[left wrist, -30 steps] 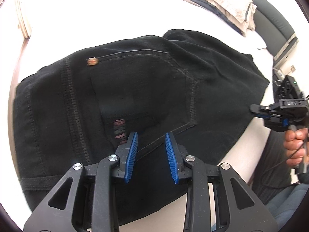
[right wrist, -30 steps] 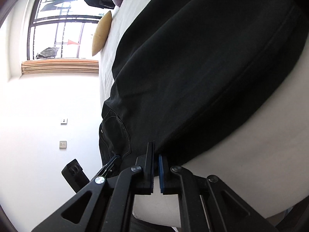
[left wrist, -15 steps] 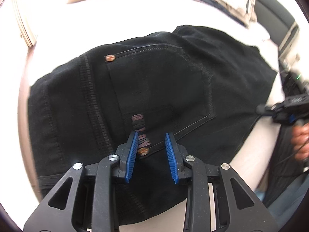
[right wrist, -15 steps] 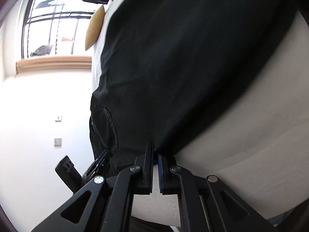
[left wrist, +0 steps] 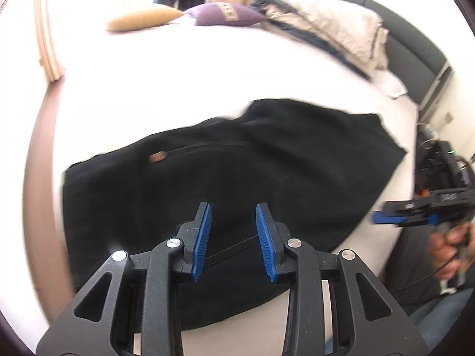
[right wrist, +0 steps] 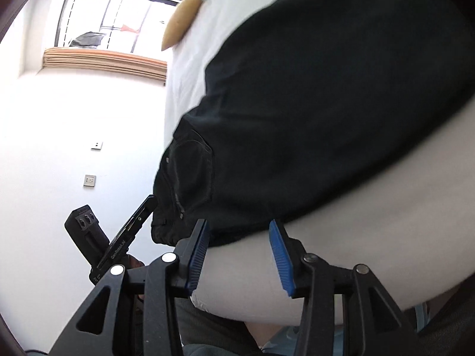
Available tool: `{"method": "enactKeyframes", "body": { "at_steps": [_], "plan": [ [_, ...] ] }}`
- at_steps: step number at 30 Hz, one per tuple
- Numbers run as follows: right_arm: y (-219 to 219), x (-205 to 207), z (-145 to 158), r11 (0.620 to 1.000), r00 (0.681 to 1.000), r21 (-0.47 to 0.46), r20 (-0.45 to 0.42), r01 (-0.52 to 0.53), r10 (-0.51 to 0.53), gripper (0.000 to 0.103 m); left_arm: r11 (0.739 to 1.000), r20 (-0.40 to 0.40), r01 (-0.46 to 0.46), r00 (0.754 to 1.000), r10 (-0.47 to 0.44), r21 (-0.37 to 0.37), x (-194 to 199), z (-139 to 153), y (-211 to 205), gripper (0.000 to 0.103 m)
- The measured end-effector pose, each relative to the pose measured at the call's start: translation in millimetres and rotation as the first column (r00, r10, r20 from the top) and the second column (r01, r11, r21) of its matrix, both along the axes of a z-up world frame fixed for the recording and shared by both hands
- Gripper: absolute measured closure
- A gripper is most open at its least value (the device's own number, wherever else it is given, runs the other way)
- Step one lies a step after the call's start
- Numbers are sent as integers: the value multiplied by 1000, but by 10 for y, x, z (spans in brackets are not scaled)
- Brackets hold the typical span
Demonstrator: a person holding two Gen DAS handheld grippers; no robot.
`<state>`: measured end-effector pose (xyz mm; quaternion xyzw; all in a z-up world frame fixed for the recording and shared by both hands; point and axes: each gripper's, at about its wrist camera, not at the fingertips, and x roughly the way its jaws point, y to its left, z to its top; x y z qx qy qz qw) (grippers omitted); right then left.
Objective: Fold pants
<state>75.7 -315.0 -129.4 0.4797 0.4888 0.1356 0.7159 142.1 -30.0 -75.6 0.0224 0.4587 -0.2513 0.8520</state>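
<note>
The black pants [left wrist: 237, 178] lie folded on the white bed [left wrist: 207, 68], with a small metal rivet [left wrist: 157, 157] showing near the waist. My left gripper [left wrist: 233, 240] is open and empty above the pants' near edge. My right gripper [right wrist: 237, 252] is open and empty, just off the pants' edge [right wrist: 297, 118] at the bed's side. The right gripper also shows in the left wrist view [left wrist: 383, 216], off the bed's right edge. The left gripper shows in the right wrist view [right wrist: 139, 216].
A tan pillow [left wrist: 142, 19], a purple pillow [left wrist: 225, 13] and a folded beige duvet [left wrist: 335, 26] lie at the far end of the bed. A dark headboard [left wrist: 415, 44] stands at the right. A window [right wrist: 118, 14] and white wall [right wrist: 74, 118] are beyond.
My right gripper has opened and let go of the pants' edge. My left gripper has pulled back and up from the pants, still open.
</note>
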Motion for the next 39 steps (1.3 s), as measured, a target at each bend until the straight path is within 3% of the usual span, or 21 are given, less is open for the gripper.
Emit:
{"method": "enactKeyframes", "body": {
  "at_steps": [4,5,6,7,9,12,17,19,20,23,24,25,27,29,31,34,35,36,37,39],
  "plan": [
    [-30,168,-328,999,996,-19,-85,33,-35,60,993,-59,106,993,-104,41,81,-315,-592,72],
    [-9,152,-416,999,993,-2,-109,39,-39,66,990,-100,113,989,-105,81,116,-487,-669,72],
    [-83,77,-462,998,992,20,-119,52,-49,81,982,-131,111,987,-92,151,122,-684,-692,73],
    [-141,15,-471,998,991,35,-130,44,-39,86,977,-121,125,987,-106,171,87,-793,-685,73],
    [-190,-43,-376,1000,991,11,-135,0,2,86,975,-107,140,987,-123,170,2,-765,-626,73],
    [-289,70,10,990,999,-136,-26,-43,40,82,969,-116,149,985,-128,196,1,-590,-566,72],
    [-606,795,237,990,990,-144,135,-10,30,82,986,-17,152,988,-151,67,483,-62,-925,72],
    [-644,1224,136,998,988,-57,151,-19,27,82,980,21,196,980,-197,41,723,20,-1293,72],
    [-634,1437,38,999,990,-31,137,-35,39,82,977,23,211,977,-212,31,831,-4,-1464,72],
    [-606,1936,-324,994,997,-93,45,-51,55,82,980,-47,192,981,-190,53,1233,-243,-1740,72],
    [-648,2024,-447,995,999,-91,20,-44,46,86,981,-80,179,982,-173,71,1345,-377,-1842,72],
    [-700,2075,-538,997,1000,-76,15,-18,19,101,979,-102,172,982,-162,106,1427,-500,-1910,72],
    [-944,2046,-621,995,996,-42,24,88,-87,103,976,-116,155,984,-137,156,1538,-691,-1954,72],
    [-1228,1910,-632,978,980,-72,40,198,-196,103,988,-128,124,985,-113,88,1598,-747,-1849,73],
    [-1557,1710,-598,936,952,-175,54,306,-302,103,992,-126,106,987,-97,68,1644,-774,-1787,73],
    [-1918,1431,-408,864,893,-232,52,447,-448,101,988,-102,100,991,-88,116,1621,-676,-1886,75],
    [-1983,1322,-268,858,891,-242,88,453,-445,98,989,-79,95,993,-86,115,1628,-583,-1960,76],
    [-1966,1250,-149,877,902,-215,134,430,-410,98,991,-62,108,993,-104,77,1599,-446,-2126,76],
    [-1862,1230,-82,910,923,-176,164,374,-348,98,990,-53,136,990,-134,42,1594,-363,-2247,76],
    [-1487,1321,-61,962,965,-149,163,228,-204,98,969,-73,242,968,-238,44,1586,-379,-2632,76]
  ]
}}
